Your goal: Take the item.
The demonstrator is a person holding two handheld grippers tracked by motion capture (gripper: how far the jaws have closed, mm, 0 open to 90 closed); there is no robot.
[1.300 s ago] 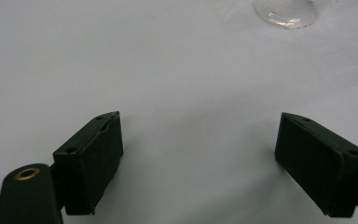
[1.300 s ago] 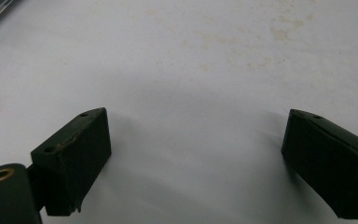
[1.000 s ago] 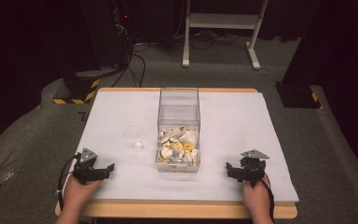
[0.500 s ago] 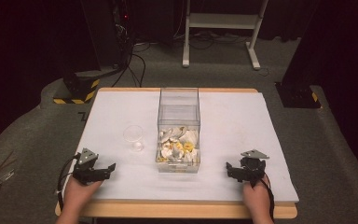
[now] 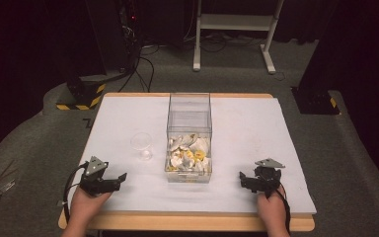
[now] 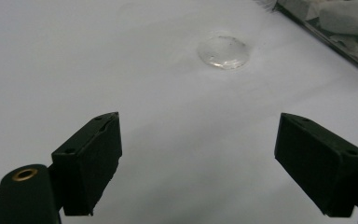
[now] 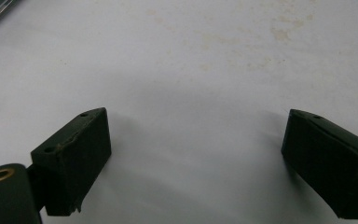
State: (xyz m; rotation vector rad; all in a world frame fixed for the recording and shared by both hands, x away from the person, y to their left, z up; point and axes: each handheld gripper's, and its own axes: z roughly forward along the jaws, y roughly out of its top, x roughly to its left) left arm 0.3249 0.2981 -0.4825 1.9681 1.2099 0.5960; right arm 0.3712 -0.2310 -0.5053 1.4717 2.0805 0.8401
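Left claw (image 5: pixel 120 178) and right claw (image 5: pixel 243 179) rest low, jaws spread.

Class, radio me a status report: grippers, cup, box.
Left gripper and right gripper open, resting on the table. Clear cup upright, left of the box. Nothing between.

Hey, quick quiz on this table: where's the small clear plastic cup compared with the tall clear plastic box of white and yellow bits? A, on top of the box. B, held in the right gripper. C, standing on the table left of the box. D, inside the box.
C: the small clear plastic cup stands alone on the white table, left of the tall clear plastic box and apart from it.
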